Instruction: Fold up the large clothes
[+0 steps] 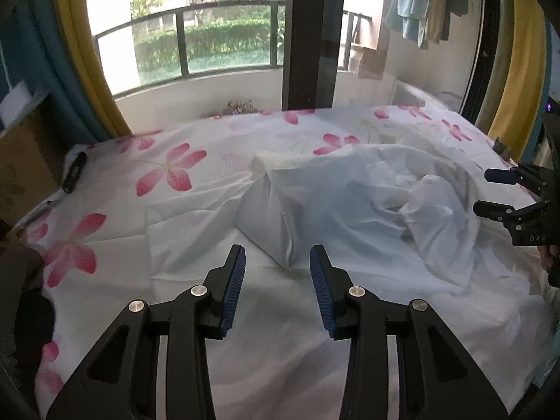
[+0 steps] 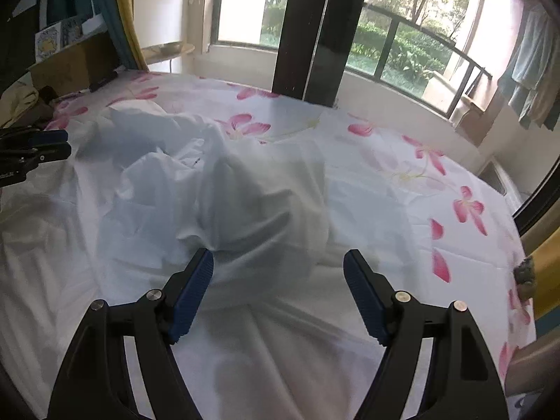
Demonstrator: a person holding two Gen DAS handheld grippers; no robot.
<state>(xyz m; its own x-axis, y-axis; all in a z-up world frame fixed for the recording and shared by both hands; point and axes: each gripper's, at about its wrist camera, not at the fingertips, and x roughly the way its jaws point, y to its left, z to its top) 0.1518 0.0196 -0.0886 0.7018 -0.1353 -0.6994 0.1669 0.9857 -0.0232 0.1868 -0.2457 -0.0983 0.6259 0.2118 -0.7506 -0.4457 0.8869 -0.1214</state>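
Right gripper (image 2: 278,262), jaws spread wide and holding nothing, above the floral bedsheet (image 2: 402,175). Crumpled white garment (image 2: 210,182) lies just ahead; left gripper (image 2: 52,143) far left.

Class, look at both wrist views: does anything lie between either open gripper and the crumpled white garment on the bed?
Nothing visible does. The left gripper and right gripper both face the white garment with only the flowered bedsheet below their open jaws.

The crumpled white garment (image 1: 367,203) hides its own shape in the folds. The right gripper (image 1: 504,192) is cut off at the frame edge.
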